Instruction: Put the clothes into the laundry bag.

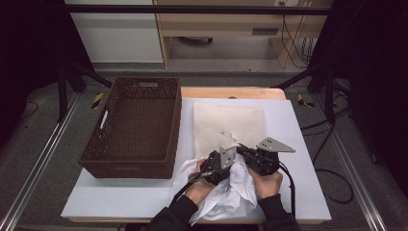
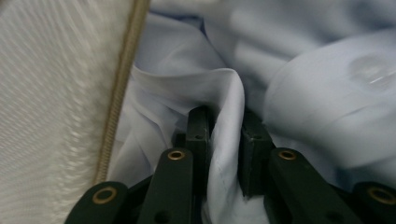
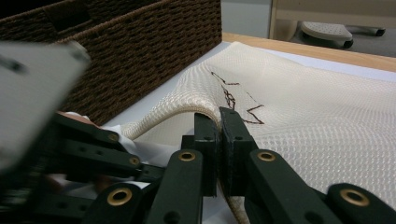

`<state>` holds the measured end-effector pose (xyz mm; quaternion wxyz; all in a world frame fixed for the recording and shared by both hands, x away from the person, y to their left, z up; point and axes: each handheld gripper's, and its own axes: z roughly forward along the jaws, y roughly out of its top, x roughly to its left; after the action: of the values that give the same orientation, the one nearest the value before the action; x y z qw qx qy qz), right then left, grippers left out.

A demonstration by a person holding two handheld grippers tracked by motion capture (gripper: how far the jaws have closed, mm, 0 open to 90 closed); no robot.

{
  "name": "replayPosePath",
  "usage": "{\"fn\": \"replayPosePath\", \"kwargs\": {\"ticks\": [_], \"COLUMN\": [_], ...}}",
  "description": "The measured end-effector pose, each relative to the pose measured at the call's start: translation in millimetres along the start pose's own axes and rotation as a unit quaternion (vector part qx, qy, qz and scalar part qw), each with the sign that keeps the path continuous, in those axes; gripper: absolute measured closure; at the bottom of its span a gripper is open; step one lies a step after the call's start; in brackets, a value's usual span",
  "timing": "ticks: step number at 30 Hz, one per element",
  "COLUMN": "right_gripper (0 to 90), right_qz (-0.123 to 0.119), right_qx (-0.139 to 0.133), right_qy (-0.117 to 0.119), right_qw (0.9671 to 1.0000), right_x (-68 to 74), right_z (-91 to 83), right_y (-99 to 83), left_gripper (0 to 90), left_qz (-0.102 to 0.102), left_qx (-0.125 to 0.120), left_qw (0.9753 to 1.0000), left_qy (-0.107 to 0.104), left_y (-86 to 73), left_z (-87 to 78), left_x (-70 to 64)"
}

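White shirt (image 1: 226, 192) fabric lies bunched at the near edge of the table (image 1: 120, 197), right of centre, under and between the 2 hands, with its near part hanging toward the person. Just beyond it a cream mesh laundry bag (image 1: 228, 125) lies flat on the white tabletop, reaching toward the far side, and its near edge is lifted where it meets the shirt. The left gripper (image 1: 219, 166) sits on the left part of the bunched cloth; in the left gripper view a raised fold of the pale shirt (image 2: 229, 116) stands between its 2 black jaws, which are closed on that fold, and the bag's mesh and its tan edging (image 2: 116, 93) lie just to the left of the cloth. The right gripper (image 1: 245, 153) is just beside it to the right, the 2 tools nearly touching; in the right gripper view its jaws are pressed together on the rolled rim of the laundry bag (image 3: 201, 105), holding that rim up off the table so it arches. A brown wicker basket (image 1: 134, 127) stands to the left of the bag, close alongside it, on the far-left part of the table.
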<state>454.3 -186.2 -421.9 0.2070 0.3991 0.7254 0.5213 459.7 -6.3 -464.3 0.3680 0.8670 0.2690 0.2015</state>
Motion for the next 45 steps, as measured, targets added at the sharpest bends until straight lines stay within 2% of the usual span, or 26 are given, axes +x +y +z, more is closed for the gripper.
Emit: {"fn": "replayPosePath", "kwargs": {"ticks": [3, 6, 8, 9, 11, 14, 16, 19, 22, 23, 24, 28, 31, 33, 35, 37, 41, 45], "right_gripper": [86.6, 86.6, 86.6, 86.6, 86.6, 86.6, 86.6, 86.6, 86.6, 86.6, 86.6, 86.6, 86.6, 86.6, 86.7, 86.7, 86.7, 86.7], "right_qz": [-0.001, -0.002, -0.003, 0.0, 0.0, 0.0, 0.001, 0.002, 0.002, 0.002, 0.002, 0.001, 0.001, 0.001, 0.001, 0.002, 0.002, 0.002], "right_qx": [0.002, 0.003, 0.004, 0.004, 0.004, 0.004, 0.005, 0.005, 0.005, 0.005, 0.005, 0.007, 0.008, 0.009, 0.009, 0.008, 0.008, 0.008], "right_qy": [0.001, 0.0, -0.001, -0.002, -0.002, -0.003, -0.002, -0.003, -0.004, -0.003, -0.004, -0.003, -0.002, -0.002, -0.003, -0.002, 0.002, 0.003], "right_qw": [1.0, 1.0, 1.0, 1.0, 1.0, 1.0, 1.0, 1.0, 1.0, 1.0, 1.0, 1.0, 1.0, 1.0, 1.0, 1.0, 1.0, 1.0], "right_x": [1.0, 1.5, 0.3, -0.2, -1.5, -1.8, -2.2, -2.2, -2.0, -1.9, -1.6, -1.0, -0.4, 0.1, 0.0, -0.3, 1.6, 2.1], "right_z": [1.0, 1.3, 0.6, 0.5, 0.6, 0.4, 0.0, -0.6, -0.5, -0.2, 0.2, 0.9, 2.2, 2.0, 1.9, 2.3, 4.0, 4.0], "right_y": [-0.4, -0.6, -0.7, -0.9, -1.5, -1.4, -1.5, -1.3, -1.4, -1.6, -1.7, -2.1, -2.5, -2.5, -2.4, -2.6, -3.1, -3.0], "left_gripper": [72.7, 68.2, 59.6, 51.7, 42.4, 33.3, 27.5, 23.3, 22.0, 22.8, 25.8, 37.9, 60.2, 74.1, 80.7, 82.1, 82.2, 81.8], "left_qz": [-0.023, -0.019, -0.021, -0.026, -0.03, -0.041, -0.043, -0.034, -0.04, -0.047, -0.063, -0.085, -0.08, -0.092, -0.086, -0.074, -0.061, -0.043], "left_qx": [-0.018, -0.021, -0.02, -0.016, -0.011, -0.026, -0.034, -0.027, -0.007, -0.009, -0.011, -0.009, -0.005, -0.004, -0.007, -0.023, -0.057, -0.056], "left_qw": [0.9994, 0.9993, 0.9993, 0.9993, 0.9993, 0.9981, 0.9976, 0.9983, 0.9988, 0.9983, 0.997, 0.9947, 0.9958, 0.9947, 0.9952, 0.9957, 0.9945, 0.9957], "left_qy": [-0.017, -0.024, -0.023, -0.022, -0.02, -0.038, -0.041, -0.039, -0.029, -0.034, -0.043, -0.057, -0.045, -0.047, -0.048, -0.051, -0.064, -0.061], "left_y": [-5.2, -5.1, -3.6, -2.4, -1.0, -2.7, -5.8, -15.2, -30.3, -36.0, -42.5, -54.8, -56.7, -55.2, -50.4, -42.4, -23.2, -3.1], "left_z": [1.7, -0.9, -6.6, -10.7, -23.9, -44.7, -60.5, -78.0, -81.6, -80.0, -76.1, -62.3, -56.4, -56.3, -59.3, -64.1, -68.9, -58.6], "left_x": [5.3, 5.3, 5.8, 6.8, 9.2, 12.2, 12.1, 9.1, 7.6, 8.8, 10.7, 11.9, 10.6, 11.7, 11.0, 8.3, 5.0, 0.1]}}
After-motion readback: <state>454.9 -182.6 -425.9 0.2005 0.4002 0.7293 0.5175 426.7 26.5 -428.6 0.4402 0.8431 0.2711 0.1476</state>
